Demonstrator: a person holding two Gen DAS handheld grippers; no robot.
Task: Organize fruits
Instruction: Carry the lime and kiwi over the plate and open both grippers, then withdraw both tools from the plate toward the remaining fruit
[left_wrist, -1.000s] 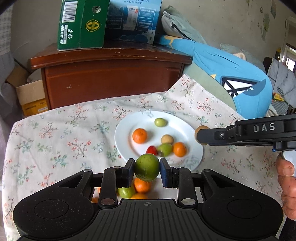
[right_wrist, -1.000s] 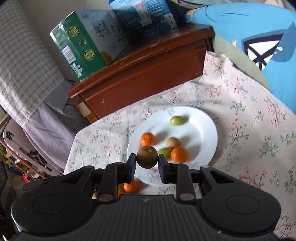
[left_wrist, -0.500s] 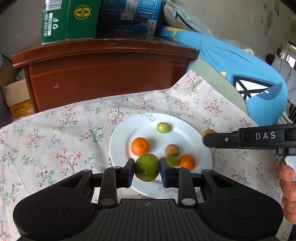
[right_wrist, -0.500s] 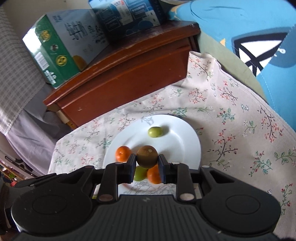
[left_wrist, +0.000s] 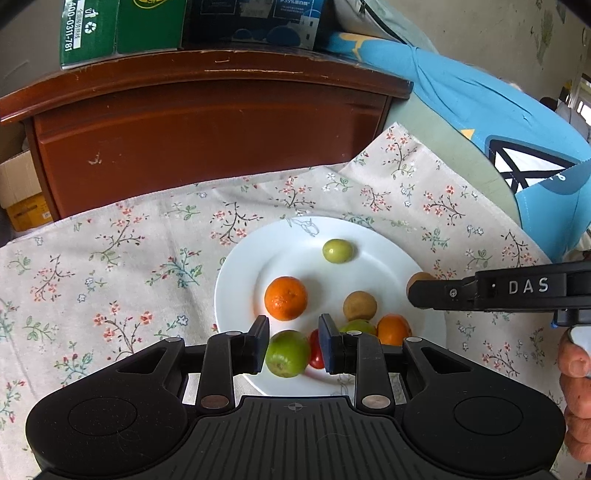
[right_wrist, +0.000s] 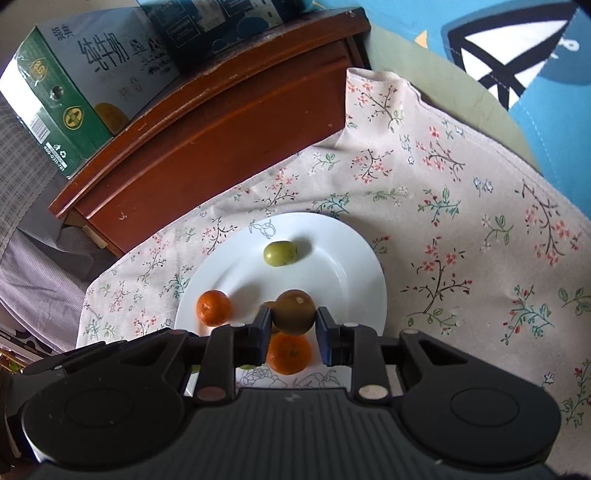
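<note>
**White plate loaded with fruit, one gripper parted, one clamped**

White porcelain is seen at the centre of both views: a round plate (left_wrist: 240, 291) is set on a floral tablecloth (left_wrist: 110, 258), with a dark wooden cabinet (left_wrist: 207, 133) behind it. A green carton (right_wrist: 55, 110) and a dark blue box (left_wrist: 255, 18) are stood on the cabinet top, and blue fabric (left_wrist: 498, 122) is bunched at the right.

In the left wrist view, the left gripper (left_wrist: 293, 345) is held low over the near rim of the plate with its jaws parted. A large green fruit (left_wrist: 287, 353) is seen between them, close against the left pad, while a clear gap is left on the right side, where a small red fruit (left_wrist: 316, 349) shows. The green fruit appears to lie on the plate. Further on the plate, an orange mandarin (left_wrist: 285, 298), a small green fruit (left_wrist: 337, 251), a tan round fruit (left_wrist: 359, 305), a second mandarin (left_wrist: 393, 329) and another green fruit (left_wrist: 357, 326) are seen.

The right gripper (right_wrist: 293, 325) is closed on a brown-green round fruit (right_wrist: 294, 312), which is pinched between both pads above the plate's middle. In the left wrist view this gripper is seen from the side over the plate's right rim, with the fruit at its tip.
</note>
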